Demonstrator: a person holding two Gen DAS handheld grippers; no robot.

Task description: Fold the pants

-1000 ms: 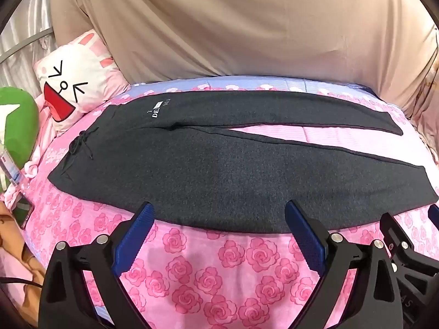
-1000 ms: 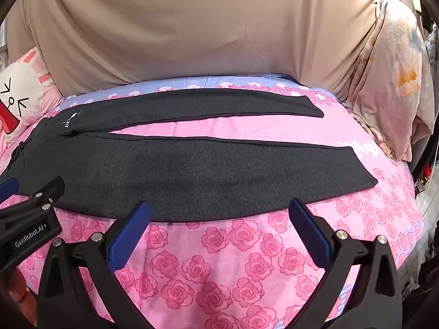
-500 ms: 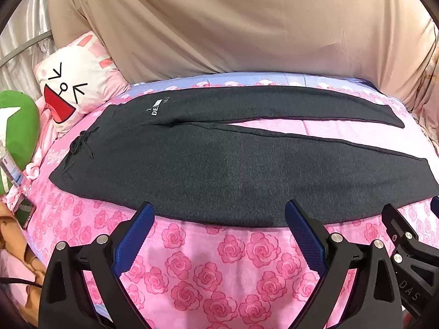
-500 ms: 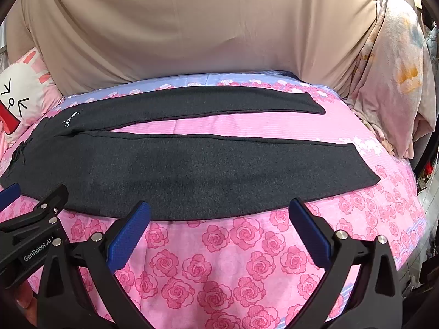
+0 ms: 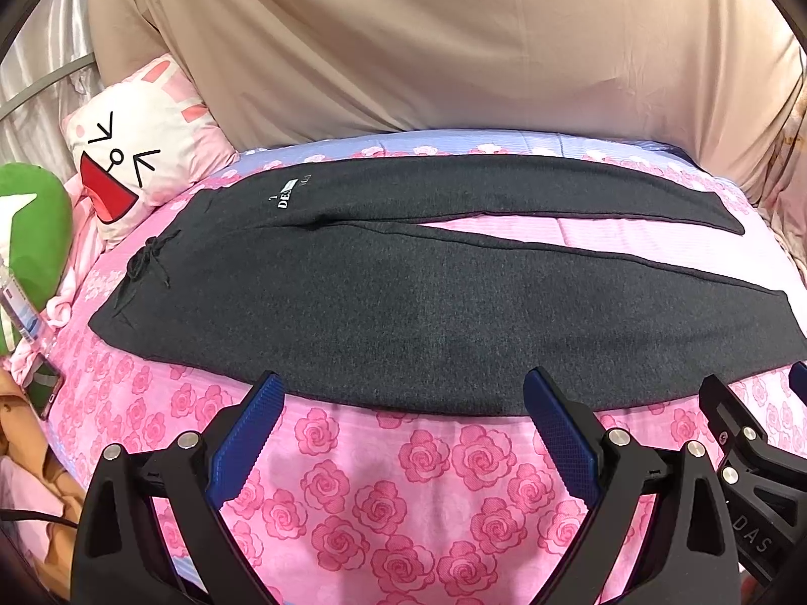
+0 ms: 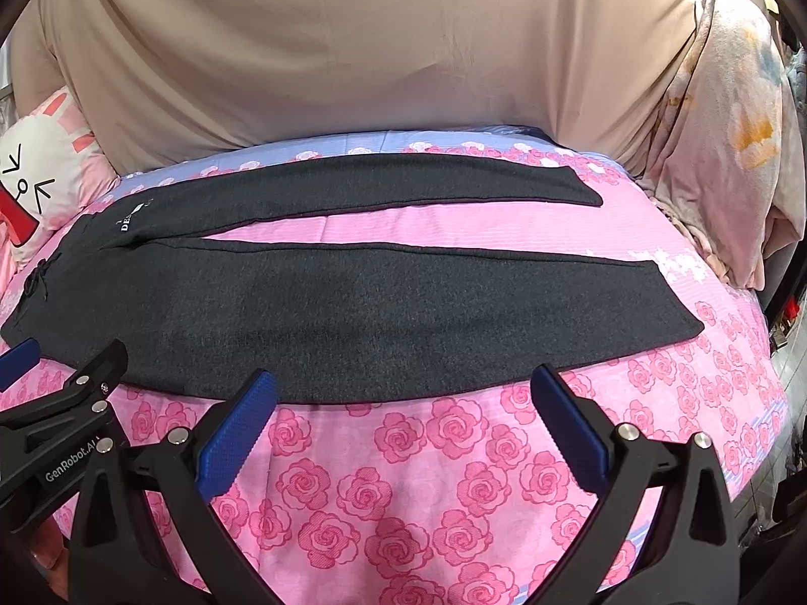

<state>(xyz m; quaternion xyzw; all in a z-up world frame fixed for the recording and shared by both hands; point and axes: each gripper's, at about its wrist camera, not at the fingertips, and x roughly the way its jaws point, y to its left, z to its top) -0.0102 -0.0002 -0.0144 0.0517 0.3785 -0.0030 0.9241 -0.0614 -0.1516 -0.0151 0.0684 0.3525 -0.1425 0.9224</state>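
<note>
Dark grey pants (image 5: pixel 403 302) (image 6: pixel 328 312) lie flat and spread on the pink rose bedsheet, waistband with a drawstring at the left, both legs running right in a narrow V. My left gripper (image 5: pixel 403 393) hovers open just short of the near leg's front edge, nothing between its blue pads. My right gripper (image 6: pixel 403 393) is likewise open at the near leg's edge, farther toward the hem. Each gripper shows at the other's view edge: the right gripper (image 5: pixel 746 433) and the left gripper (image 6: pixel 65 383).
A white cartoon-face cushion (image 5: pixel 136 151) and a green cushion (image 5: pixel 30 222) sit at the bed's left end. A phone (image 5: pixel 43 383) lies at the left edge. A beige sheet (image 5: pixel 428 40) hangs behind the bed. A pale draped quilt (image 6: pixel 726 141) stands at the right.
Both grippers have drawn slightly back and up from the pants; the pants sit a little higher in both views. Nothing was grasped.
</note>
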